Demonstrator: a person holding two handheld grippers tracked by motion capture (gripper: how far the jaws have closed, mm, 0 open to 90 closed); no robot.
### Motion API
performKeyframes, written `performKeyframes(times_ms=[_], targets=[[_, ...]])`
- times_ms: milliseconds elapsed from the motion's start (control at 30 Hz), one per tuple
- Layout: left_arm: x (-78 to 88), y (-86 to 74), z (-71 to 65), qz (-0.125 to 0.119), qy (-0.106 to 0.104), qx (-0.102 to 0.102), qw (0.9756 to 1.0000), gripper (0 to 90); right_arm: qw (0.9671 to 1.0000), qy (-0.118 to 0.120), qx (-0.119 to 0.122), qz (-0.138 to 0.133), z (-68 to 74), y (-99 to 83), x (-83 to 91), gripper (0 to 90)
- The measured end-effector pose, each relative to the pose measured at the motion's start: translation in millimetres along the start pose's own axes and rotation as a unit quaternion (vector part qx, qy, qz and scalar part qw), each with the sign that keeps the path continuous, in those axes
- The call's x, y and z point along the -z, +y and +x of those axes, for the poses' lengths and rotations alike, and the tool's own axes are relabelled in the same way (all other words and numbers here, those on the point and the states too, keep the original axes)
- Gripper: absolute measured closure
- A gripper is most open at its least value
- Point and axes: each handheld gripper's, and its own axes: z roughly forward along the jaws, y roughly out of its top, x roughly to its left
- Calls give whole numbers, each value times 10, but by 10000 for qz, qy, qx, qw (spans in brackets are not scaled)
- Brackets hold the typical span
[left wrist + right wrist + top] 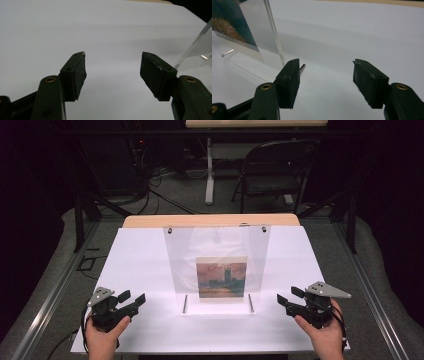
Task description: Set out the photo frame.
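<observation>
Left claw and right claw both gape empty above the white counter, flanking the clear acrylic picture frame.

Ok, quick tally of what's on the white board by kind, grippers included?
Clear acrylic picture frame: 1
Painting print inside it: 1
Metal pegs at the frame's base: 2
Grippers, both open and holding nothing: 2, left gripper, right gripper
Total: 6
</observation>
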Motion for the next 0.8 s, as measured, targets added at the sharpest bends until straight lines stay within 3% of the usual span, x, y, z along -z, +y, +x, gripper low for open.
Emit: performKeyframes(times_ms=[300,500,600,800], targets=[[-138,-129,9,213,207,-240,9993,374,9998,-9,-39,207,-13,-168,-174,376],[-238,-184,-43,421,152,-466,9979,375,9985,45,145,521,45,-262,-309,377],[-262,-192,-62,453,108,-469,9978,375,9982,140,225,539,80,-275,-351,377],[-317,-218,-115,695,22,-647,9955,375,9966,316,93,751,51,-307,-383,375]])
